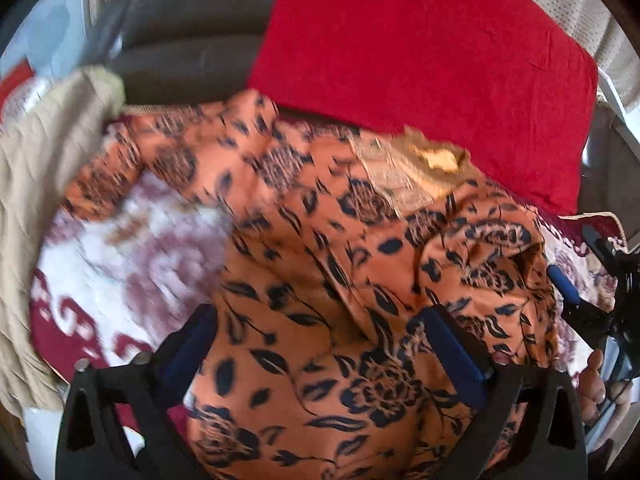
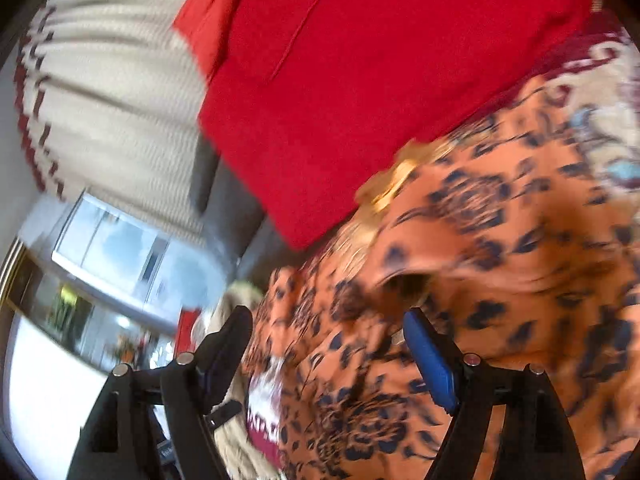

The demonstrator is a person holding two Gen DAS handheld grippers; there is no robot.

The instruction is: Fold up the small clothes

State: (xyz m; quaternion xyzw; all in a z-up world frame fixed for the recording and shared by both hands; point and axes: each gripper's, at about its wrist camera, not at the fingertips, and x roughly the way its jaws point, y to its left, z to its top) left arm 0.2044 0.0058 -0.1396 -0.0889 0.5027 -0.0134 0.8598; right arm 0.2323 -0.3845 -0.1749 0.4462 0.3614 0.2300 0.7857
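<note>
Spreading wide above the cloth, the left gripper (image 1: pixel 316 344) hangs over the orange floral garment (image 1: pixel 320 280) with nothing pinched between its blue pads; the right gripper (image 2: pixel 328 348) also stands open, its jaws empty, low over the same garment's rumpled edge, and shows at the right rim of the left view. That garment lies crumpled on a maroon-and-white patterned blanket (image 1: pixel 120 264), a gold-trimmed neckline (image 1: pixel 432 164) turned up near its far side. To fold it well, I judge each claw should take a clean outer edge or corner, not a bunched ridge, and draw the cloth flat before doubling it over; blur makes the exact hems hard to pick out. Just beyond sits a red folded cloth (image 1: pixel 420 60), touching or nearly touching the garment; a beige fabric (image 1: pixel 36 184) crowds the left; bare blanket at lower left offers the likeliest room to spread.
</note>
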